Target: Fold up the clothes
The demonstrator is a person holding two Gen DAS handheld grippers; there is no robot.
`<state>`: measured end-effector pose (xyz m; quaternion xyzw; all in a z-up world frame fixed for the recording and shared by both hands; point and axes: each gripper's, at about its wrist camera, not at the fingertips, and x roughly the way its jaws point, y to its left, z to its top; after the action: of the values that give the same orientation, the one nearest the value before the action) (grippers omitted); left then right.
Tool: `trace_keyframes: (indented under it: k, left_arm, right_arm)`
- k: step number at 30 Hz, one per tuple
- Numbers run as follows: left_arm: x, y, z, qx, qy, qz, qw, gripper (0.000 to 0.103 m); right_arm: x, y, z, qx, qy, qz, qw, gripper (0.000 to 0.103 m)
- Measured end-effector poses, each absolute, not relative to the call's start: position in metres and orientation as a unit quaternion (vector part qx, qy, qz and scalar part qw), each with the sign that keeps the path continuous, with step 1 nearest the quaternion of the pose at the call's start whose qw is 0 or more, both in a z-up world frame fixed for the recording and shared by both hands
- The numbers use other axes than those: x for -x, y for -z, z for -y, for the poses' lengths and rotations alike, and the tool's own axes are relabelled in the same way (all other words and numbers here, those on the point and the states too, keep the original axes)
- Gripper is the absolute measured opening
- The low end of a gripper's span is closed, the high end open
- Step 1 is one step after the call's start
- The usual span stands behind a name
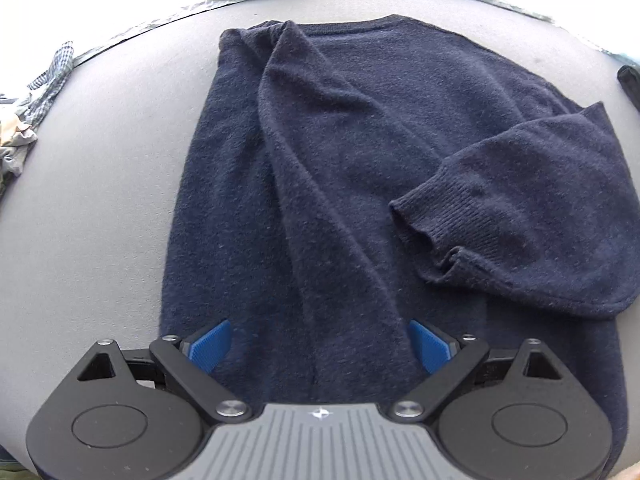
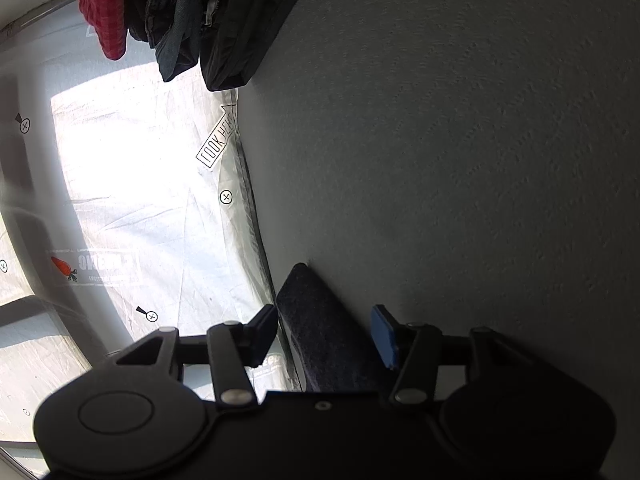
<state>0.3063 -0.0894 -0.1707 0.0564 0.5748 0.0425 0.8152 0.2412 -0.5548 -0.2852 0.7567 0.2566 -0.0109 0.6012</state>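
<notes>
Hovering over the lower hem area of the navy sweater (image 1: 328,184), the left gripper (image 1: 320,346) has its blue fingers (image 1: 210,344) spread wide with nothing between them, the knit lying flat underneath at the bottom centre of the frame. In the right wrist view, the right gripper (image 2: 326,334) stands about half open, and a dark strip of the sweater's edge (image 2: 320,332) sits between the fingers at the lower middle of that frame; whether the pads actually press on it cannot be told. The sweater lies spread on the grey surface (image 1: 100,200), one sleeve folded diagonally across the body, the other sleeve's ribbed cuff (image 1: 460,216) doubled in at the right of the frame. A checked garment (image 1: 52,76) sits at the far left edge, and a pile of other clothes (image 2: 176,12) fills the upper left of the right wrist view. To do this fold well, I judge each gripper should take a hem corner, pinching both layers fully, then lift evenly and carry the hem toward the collar, keeping the sleeves tucked and the edges aligned.
</notes>
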Motion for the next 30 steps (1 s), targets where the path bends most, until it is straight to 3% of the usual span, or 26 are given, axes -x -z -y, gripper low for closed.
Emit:
trace_keyframes:
  k: [13, 22, 30]
  left_arm:
    - [-0.273, 0.173, 0.009, 0.010, -0.126, -0.587, 0.800, 0.095]
    - [-0.257, 0.157, -0.011, -0.034, -0.205, -0.556, 0.804, 0.095]
    - [-0.270, 0.128, 0.010, 0.157, -0.077, -0.499, 0.849, 0.095]
  right_arm:
    - [-0.244, 0.280, 0.551, -0.738, 0.009, -0.271, 0.618, 0.051]
    - [-0.245, 0.277, 0.548, -0.729, 0.008, -0.277, 0.626, 0.050]
    - [-0.248, 0.273, 0.545, -0.712, 0.005, -0.290, 0.639, 0.051]
